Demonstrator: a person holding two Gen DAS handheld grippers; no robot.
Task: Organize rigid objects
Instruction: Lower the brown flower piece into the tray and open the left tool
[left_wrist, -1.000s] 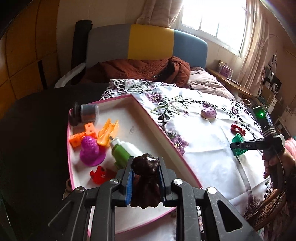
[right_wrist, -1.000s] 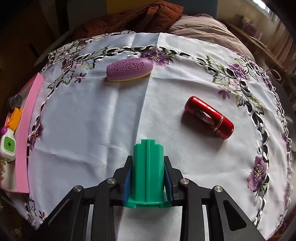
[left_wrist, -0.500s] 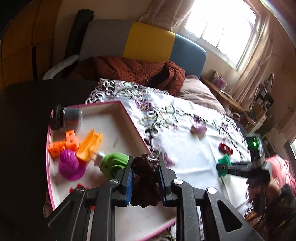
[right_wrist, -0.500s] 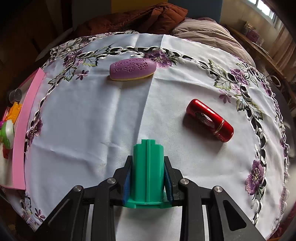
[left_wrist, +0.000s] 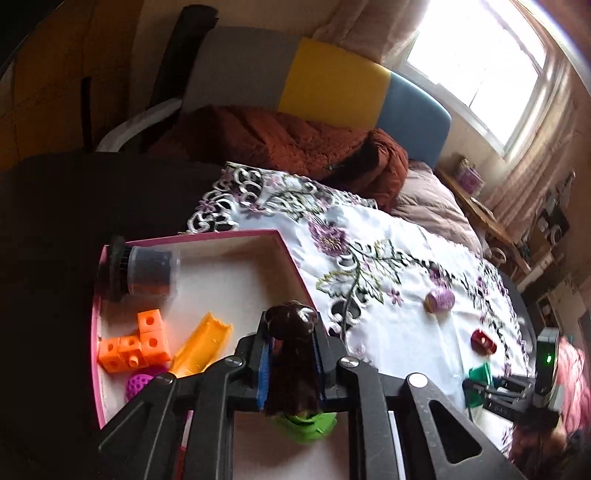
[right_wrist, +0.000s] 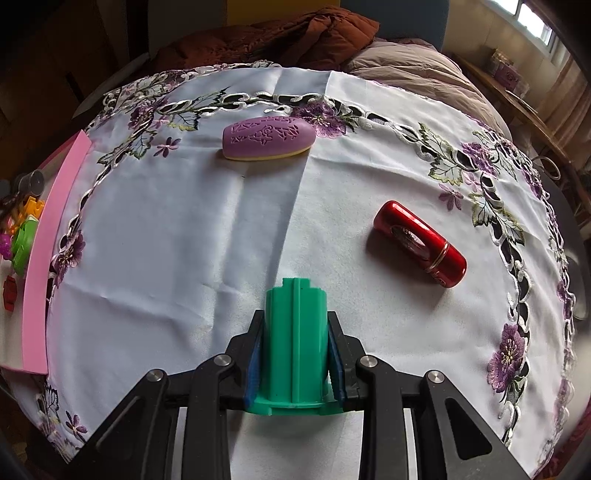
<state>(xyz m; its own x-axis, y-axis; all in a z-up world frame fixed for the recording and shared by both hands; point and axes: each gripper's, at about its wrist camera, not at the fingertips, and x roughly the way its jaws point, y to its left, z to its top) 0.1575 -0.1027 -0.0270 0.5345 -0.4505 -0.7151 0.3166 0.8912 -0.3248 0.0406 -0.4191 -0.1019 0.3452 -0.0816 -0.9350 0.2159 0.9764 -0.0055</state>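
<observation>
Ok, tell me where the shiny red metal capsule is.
In the right wrist view, the shiny red metal capsule lies on the white embroidered tablecloth, right of the green plastic cylinder in the right gripper and below-right of the purple oval case.

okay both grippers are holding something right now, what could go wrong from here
The left gripper holds the brown figure above the pink tray; released here, it may land on the green bottle directly beneath. The right gripper carrying the green block toward the tray could clip the tray's raised edge.
</observation>
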